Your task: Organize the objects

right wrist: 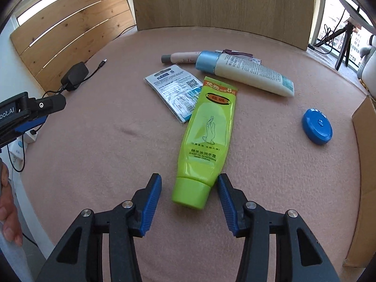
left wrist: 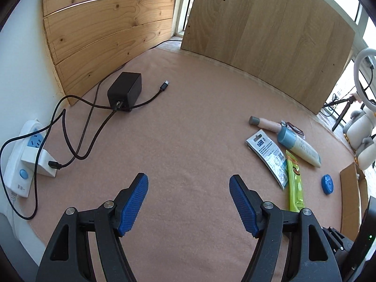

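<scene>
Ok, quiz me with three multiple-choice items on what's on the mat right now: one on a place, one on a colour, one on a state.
1. Where does the green hand cream tube's cap end lie?
A. Between the right gripper's fingers
B. On the cardboard box
C. Under the power adapter

2. What colour is the round tape measure?
A. Red
B. Blue
C. White

3. What is the left gripper doing?
A. Shut on a cable
B. Shut on a tube
C. Open over bare mat, holding nothing

Answers:
1 A: in the right wrist view the cap sits in the gap between the two blue fingers, neither of them pressing on it.
2 B: the disc to the right of the tubes is plain blue.
3 C: the left wrist view shows only pink mat between its spread fingers.
</scene>
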Motion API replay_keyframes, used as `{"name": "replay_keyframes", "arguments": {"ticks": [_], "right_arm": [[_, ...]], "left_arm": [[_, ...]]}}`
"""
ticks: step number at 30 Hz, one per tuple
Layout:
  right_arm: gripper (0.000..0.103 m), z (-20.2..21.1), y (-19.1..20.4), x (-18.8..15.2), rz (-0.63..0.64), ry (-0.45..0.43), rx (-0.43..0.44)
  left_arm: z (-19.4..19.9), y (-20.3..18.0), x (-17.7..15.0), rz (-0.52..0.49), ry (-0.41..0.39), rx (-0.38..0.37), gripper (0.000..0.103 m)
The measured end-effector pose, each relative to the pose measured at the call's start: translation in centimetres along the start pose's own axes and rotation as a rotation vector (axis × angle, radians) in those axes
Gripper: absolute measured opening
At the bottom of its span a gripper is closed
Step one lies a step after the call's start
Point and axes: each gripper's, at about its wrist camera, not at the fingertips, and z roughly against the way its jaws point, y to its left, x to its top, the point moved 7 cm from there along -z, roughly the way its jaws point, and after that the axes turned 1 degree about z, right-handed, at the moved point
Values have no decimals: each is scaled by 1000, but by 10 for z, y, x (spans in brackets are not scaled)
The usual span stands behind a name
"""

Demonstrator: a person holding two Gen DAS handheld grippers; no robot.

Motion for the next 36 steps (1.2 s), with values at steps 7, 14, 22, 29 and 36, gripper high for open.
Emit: {"name": "replay_keyframes", "arguments": {"ticks": [7,14,22,29,36], "right_arm": [[27,6,-3,-9,62,-4,31],[27,25,14,-47,248,-9,26],[26,33,20,-66,265,-15,51],[26,37,3,-67,94,-9,207],[26,36,-15,-66,-82,-5,365]], "left_arm": [[-4,-27,-5,-22,39,-41,77],[-20,-73,-30,-19,159,-135,79],[-37,-116,-59,-3,268,-206,79],[-41,-127,-56,21,275,-237,78],[-46,-147,-53,10,303,-279,56]]}}
